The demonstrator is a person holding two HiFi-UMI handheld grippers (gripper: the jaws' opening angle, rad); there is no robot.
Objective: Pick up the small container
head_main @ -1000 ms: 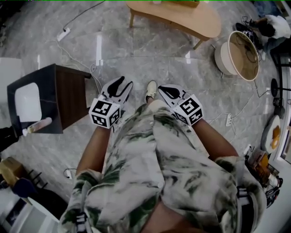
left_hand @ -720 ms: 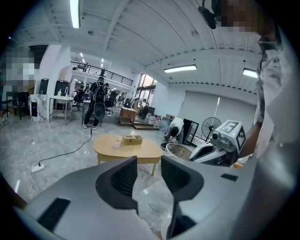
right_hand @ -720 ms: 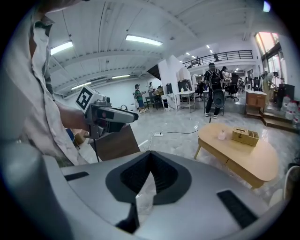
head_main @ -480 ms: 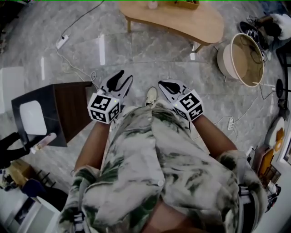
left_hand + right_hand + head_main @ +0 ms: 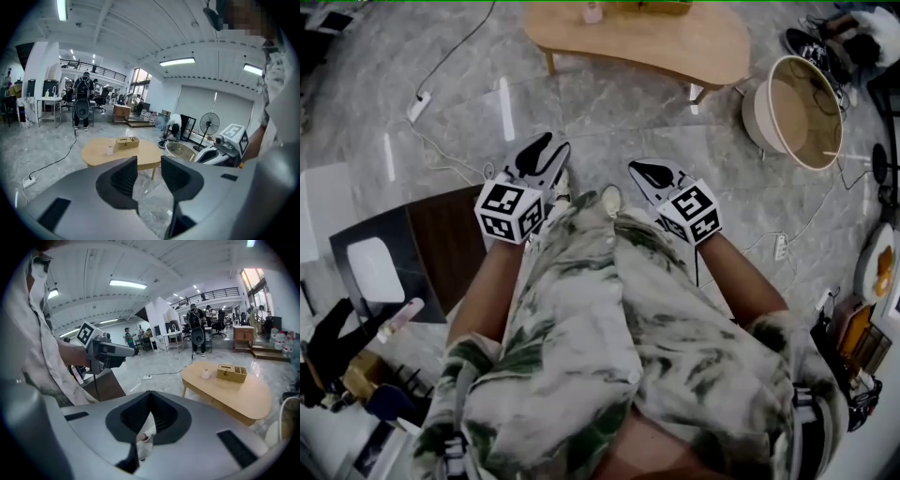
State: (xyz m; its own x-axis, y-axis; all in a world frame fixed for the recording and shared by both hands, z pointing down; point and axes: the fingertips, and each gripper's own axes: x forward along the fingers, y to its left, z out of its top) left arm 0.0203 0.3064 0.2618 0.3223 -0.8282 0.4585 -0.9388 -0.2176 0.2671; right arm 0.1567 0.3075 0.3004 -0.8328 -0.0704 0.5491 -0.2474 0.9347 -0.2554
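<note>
The small container (image 5: 592,13), a pale pinkish cup, stands on the light wooden table (image 5: 694,47) at the top of the head view, beside a wooden box (image 5: 661,7). It also shows in the left gripper view as the cup (image 5: 109,150) and in the right gripper view as the cup (image 5: 206,374). My left gripper (image 5: 540,150) is held in front of the body, open and empty, well short of the table. My right gripper (image 5: 652,172) is level with it, jaws shut on nothing. The shut right jaws (image 5: 149,394) frame a shoe on the floor.
A dark side table (image 5: 441,239) stands to my left. A round tub (image 5: 797,103) sits on the floor right of the wooden table. A power strip (image 5: 418,105) and cables trail over the marble floor. People stand far off (image 5: 83,101).
The wooden table has come nearer and the dark side table has slid down and left in view as I walk forward. Both grippers keep their pose.
</note>
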